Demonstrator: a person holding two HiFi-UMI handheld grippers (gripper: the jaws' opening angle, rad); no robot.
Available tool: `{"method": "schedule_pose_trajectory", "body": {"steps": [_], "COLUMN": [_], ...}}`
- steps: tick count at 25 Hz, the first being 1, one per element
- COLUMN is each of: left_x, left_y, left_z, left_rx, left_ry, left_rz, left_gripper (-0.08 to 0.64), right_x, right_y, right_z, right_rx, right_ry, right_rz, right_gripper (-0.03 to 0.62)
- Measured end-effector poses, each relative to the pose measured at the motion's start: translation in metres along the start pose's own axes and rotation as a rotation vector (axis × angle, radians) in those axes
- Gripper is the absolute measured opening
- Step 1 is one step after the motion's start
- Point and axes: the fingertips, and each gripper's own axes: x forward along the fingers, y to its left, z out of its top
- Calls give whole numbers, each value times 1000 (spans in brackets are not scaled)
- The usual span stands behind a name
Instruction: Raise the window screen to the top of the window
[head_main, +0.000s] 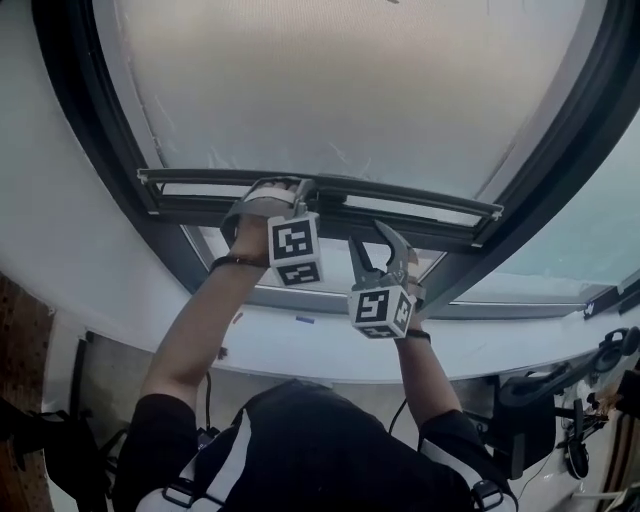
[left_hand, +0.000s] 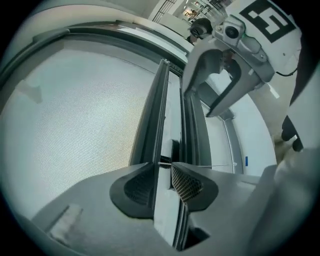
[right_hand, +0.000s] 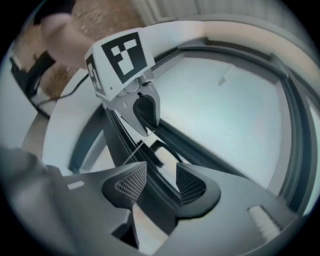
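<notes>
Starting at the left: our left gripper (head_main: 285, 196) has its pads pinched on the thin lip of the dark grey metal bottom bar (head_main: 440, 204) of the pale fine-mesh window screen (head_main: 330, 90). That bar sits low in the dark window frame (head_main: 85, 130), just above its lower edge, so we reckon most of the climb is left. The mesh looks light and flimsy (easy to poke or tear). The stiff bar is the place to grab, one grip per side to keep it level in the tracks. Further right, our right gripper (head_main: 375, 245) has its jaws spread around the bar, not squeezing. Nothing seems to block the way up. The white sill (head_main: 300, 345) and the black equipment (head_main: 525, 420) at far right sit below.
</notes>
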Motion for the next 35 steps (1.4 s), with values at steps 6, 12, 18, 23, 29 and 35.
{"method": "schedule_pose_trajectory", "body": {"steps": [6, 12, 18, 23, 29, 35], "left_x": [-19, -31, -47, -49, -49, -50], "left_y": [33, 71, 100, 99, 100, 102], "left_z": [8, 17, 24, 25, 27, 28], "left_rx": [15, -2, -36, -64, -90, -110], "left_ry": [-24, -62, -92, -135, -156, -167], "left_rz": [58, 112, 105, 86, 83, 86], "left_gripper": [117, 103, 101, 101, 101, 89], "right_x": [6, 36, 68, 88, 107, 112], "right_y": [75, 119, 150, 170, 187, 191], "right_z": [-41, -67, -79, -95, -104, -115], "right_rx": [302, 556, 588, 542, 510, 512], "right_ry": [70, 132, 210, 255, 250, 280], "right_rz": [243, 336, 419, 437, 441, 432], "right_gripper": [165, 147, 198, 190, 163, 47]}}
